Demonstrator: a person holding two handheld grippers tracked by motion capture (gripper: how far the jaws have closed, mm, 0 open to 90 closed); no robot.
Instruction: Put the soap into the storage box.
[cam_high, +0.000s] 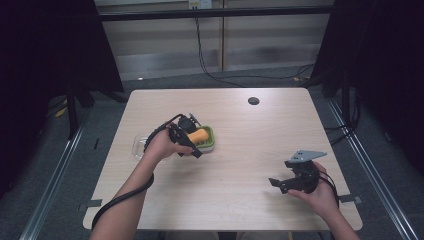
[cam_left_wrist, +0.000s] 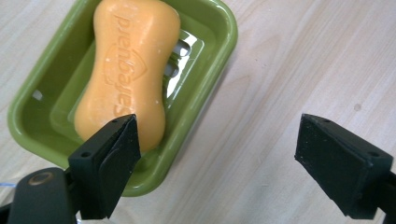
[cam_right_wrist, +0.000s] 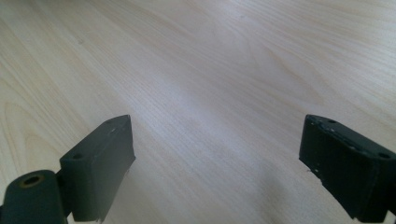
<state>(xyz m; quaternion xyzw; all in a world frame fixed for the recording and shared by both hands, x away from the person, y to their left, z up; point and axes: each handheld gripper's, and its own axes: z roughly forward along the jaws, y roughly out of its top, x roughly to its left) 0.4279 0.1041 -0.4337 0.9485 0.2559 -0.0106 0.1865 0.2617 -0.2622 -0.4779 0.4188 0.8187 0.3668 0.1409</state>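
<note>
We see the orange soap (cam_left_wrist: 126, 74) lying in the green dish (cam_left_wrist: 205, 88), left of center on the surface (cam_high: 240, 150) — the left gripper (cam_left_wrist: 215, 154) spread wide above it, nothing pinched; the right gripper (cam_right_wrist: 215, 163), lower right, idles spread too.

Item count on your table (cam_high: 235, 150)

You have one orange soap bar (cam_left_wrist: 126, 70), one green soap dish (cam_left_wrist: 205, 88), one clear lid (cam_high: 138, 146), and two grippers: left (cam_high: 192, 142), right (cam_high: 282, 184).
</note>
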